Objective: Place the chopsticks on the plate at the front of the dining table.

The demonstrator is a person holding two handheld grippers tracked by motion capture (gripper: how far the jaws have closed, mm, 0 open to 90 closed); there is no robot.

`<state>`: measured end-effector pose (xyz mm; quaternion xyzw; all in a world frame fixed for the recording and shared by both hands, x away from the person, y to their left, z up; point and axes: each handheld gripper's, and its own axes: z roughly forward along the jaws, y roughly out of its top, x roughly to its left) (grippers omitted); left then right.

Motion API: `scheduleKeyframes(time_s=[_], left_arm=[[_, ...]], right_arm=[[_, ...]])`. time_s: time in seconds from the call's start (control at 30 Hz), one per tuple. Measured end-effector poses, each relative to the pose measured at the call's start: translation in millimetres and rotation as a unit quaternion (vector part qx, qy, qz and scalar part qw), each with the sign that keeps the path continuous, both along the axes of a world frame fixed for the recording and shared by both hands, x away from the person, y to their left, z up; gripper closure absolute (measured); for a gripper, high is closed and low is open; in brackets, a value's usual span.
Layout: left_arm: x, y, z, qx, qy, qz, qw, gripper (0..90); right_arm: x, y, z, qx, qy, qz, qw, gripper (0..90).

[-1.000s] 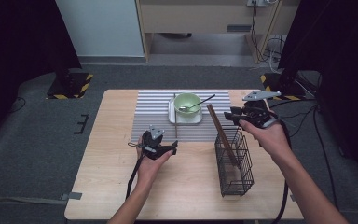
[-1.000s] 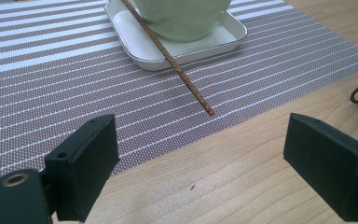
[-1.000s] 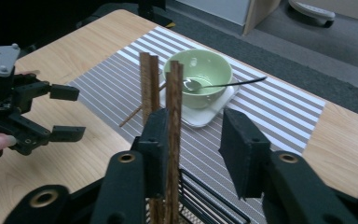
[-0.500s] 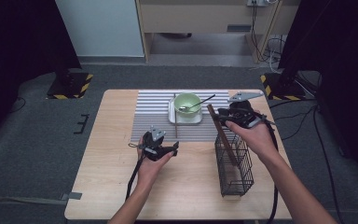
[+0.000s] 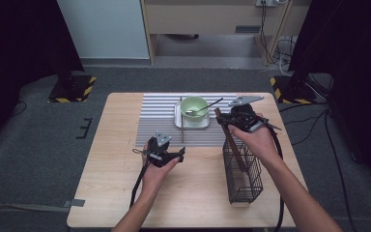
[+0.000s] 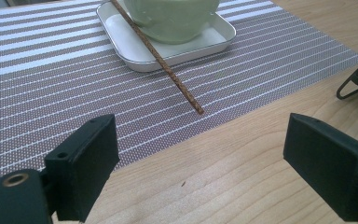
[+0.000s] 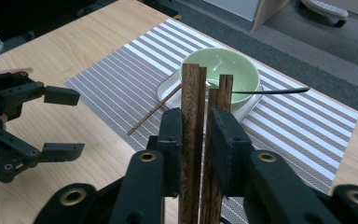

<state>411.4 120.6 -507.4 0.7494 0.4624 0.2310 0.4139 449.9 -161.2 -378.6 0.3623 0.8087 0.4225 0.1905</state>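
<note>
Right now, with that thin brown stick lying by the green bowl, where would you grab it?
Probably near its free end on the striped mat, coming straight down with the open left gripper, jaws across the stick. Its far end leans on the white tray beside the bowl, so the near end has more room around it.

Left gripper (image 5: 181,153): held low at centre-left of the high view, jaws spread wide, nothing between them.
Right gripper (image 5: 225,120): raised at upper right of centre, jaws just closed further, clamped.
Forearms: entering from the bottom edge.
</note>
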Motion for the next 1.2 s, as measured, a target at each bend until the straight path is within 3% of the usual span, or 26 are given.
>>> scheduleKeyframes(time_s=[0.2,0.47,0.8,1.03,1.2], left_arm=[[-0.8,3.0,-1.0,-0.003,0.002,0.002,1.0000,9.7],[-1.9,3.4,0.3,-0.007,-0.002,-0.002,1.0000,9.7],[-1.4,3.3,0.2,-0.013,-0.001,-0.002,0.9999,9.7],[-2.0,0.3,3.0,-0.016,-0.007,-0.008,0.9998,9.8],[-2.0,-2.0,6.3,-0.019,-0.012,-0.013,0.9997,9.8]], right_arm=[[-0.2,-0.9,1.5,0.003,0.003,0.004,1.0000,82.7],[0.2,-6.0,13.6,0.024,0.001,0.010,0.9997,83.4],[-2.3,-17.6,44.5,0.061,-0.021,0.006,0.9979,83.4],[-6.1,-27.7,67.4,0.093,-0.044,0.003,0.9947,83.5],[-7.9,-30.4,80.9,0.097,-0.056,0.002,0.9938,83.5]])
